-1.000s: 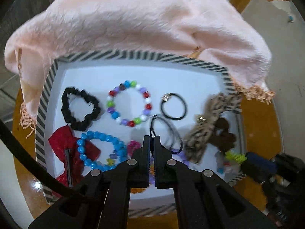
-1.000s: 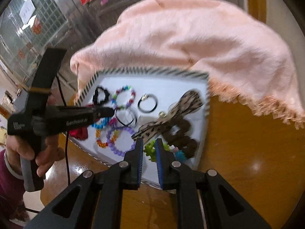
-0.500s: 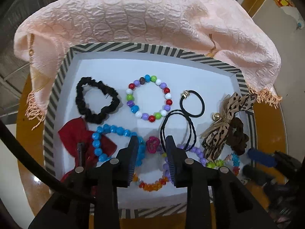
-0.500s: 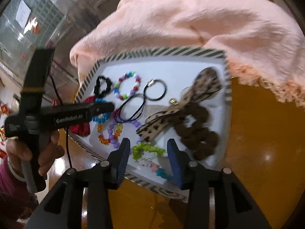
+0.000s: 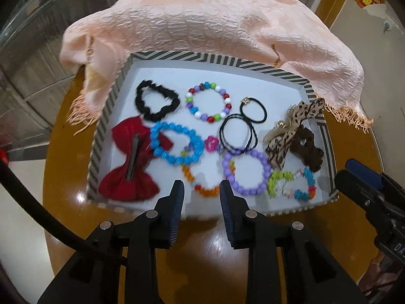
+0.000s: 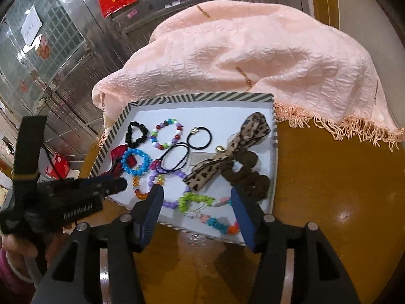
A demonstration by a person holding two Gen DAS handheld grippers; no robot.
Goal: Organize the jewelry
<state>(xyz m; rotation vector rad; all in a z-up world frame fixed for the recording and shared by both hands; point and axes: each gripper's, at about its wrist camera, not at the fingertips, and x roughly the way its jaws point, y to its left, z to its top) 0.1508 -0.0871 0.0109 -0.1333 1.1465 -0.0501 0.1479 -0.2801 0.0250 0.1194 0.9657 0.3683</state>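
Both grippers hang just short of the near rim of the striped tray [image 5: 115, 93], probably because everything to be sorted already lies inside it on the white floor. The left gripper [image 5: 202, 192] has its fingers spread and holds nothing; the right gripper [image 6: 196, 204] is spread wider, also empty, its fingers framing the near right corner.

Inside, from the left: a red bow clip [image 5: 129, 159] lies clasp-up (its back is what shows), with a black scrunchie [image 5: 155, 103] behind it. A blue bead bracelet [image 5: 176, 143] overlaps the bow's edge, and a multicolour bead bracelet [image 5: 208, 105] sits clear on its own. Toward the middle, an orange bead bracelet [image 5: 202, 186] and a purple bead bracelet [image 5: 246, 171] crowd together, the thin black hair ties [image 5: 240, 131] crossing the purple one. At the right — a leopard-print bow [image 5: 291, 131] draped over a brown scrunchie [image 5: 307, 149], and a green-and-blue charm bracelet [image 5: 291, 181] in front.

A peach shawl [image 5: 215, 30] covers the table beyond, touching the tray's far rim. The spread-out pieces fit a sorting well along; the tangled middle suggests more remains.
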